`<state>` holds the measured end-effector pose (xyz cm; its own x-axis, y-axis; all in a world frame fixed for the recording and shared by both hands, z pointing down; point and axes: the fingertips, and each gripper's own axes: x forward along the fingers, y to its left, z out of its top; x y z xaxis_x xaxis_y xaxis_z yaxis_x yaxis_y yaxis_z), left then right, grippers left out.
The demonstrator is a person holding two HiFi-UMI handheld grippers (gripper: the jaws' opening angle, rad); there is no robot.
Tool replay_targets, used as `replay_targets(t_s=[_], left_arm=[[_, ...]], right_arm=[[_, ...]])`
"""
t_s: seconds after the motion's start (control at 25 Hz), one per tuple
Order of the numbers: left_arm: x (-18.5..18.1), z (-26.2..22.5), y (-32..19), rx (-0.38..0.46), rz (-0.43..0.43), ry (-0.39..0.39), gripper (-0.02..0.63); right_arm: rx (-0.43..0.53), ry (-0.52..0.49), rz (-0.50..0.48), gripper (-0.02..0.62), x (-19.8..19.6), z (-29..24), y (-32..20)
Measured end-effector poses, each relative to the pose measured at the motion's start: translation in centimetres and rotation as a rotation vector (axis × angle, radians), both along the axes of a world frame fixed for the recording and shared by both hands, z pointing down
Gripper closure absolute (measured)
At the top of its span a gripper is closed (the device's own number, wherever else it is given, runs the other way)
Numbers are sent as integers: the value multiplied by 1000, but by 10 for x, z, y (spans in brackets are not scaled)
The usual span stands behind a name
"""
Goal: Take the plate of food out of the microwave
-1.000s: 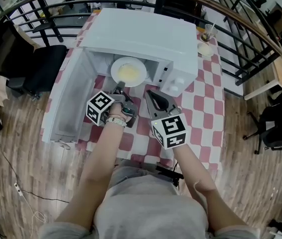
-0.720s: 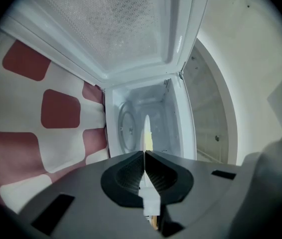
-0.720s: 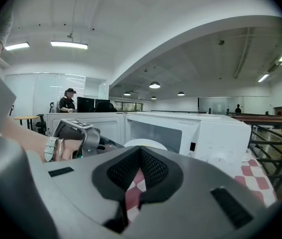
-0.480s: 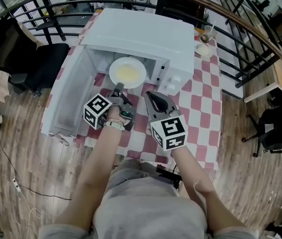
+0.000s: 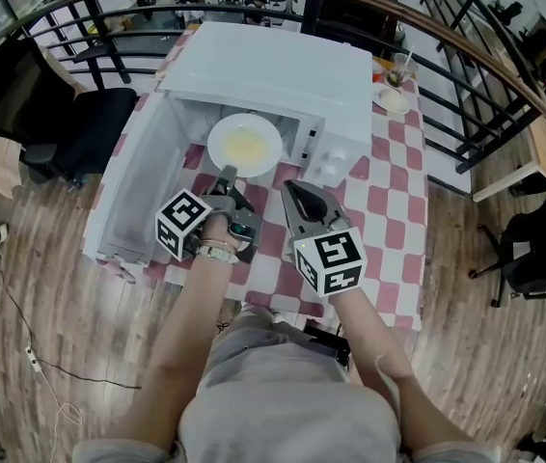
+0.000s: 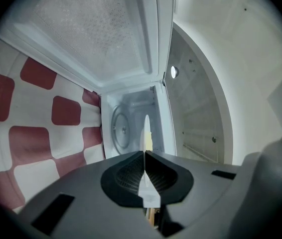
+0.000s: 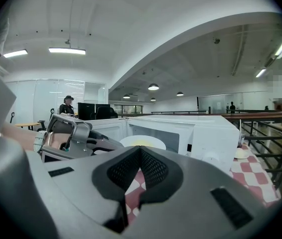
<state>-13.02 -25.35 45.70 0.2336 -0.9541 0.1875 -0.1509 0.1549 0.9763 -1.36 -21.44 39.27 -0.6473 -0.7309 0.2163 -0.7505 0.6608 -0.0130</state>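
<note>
Head view: the white microwave [image 5: 283, 61] stood on the checkered table [image 5: 389, 201] with its door [image 5: 128, 191] swung fully open to the left, leaving the mouth clear. The plate [image 5: 265, 131] of yellow food [image 5: 247, 144] sat level at the cavity's front opening. The left hand-held gripper [image 5: 229, 172] was clamped on the plate's near rim, probably the only edge reachable from outside. The right hand-held gripper [image 5: 290, 187] hovered just beside it, over the table, touching nothing.

Left gripper view: the jaws were closed on the plate rim, seen edge-on as a thin white line between the pads. The glass turntable [image 6: 121, 130] lay bare behind it, so the plate appeared lifted clear.

Right gripper view: the jaws met at the tips with nothing between them. This hand-held gripper seemed kept back, ready to steady the plate.
</note>
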Motion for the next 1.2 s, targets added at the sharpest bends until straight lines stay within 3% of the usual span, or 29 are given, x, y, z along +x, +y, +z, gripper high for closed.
replay_targets(t_s=[1.2], left_arm=[[10,-71,47,99,8,42,595]], right_arm=[[52,-45,27,571,10,-45,21]])
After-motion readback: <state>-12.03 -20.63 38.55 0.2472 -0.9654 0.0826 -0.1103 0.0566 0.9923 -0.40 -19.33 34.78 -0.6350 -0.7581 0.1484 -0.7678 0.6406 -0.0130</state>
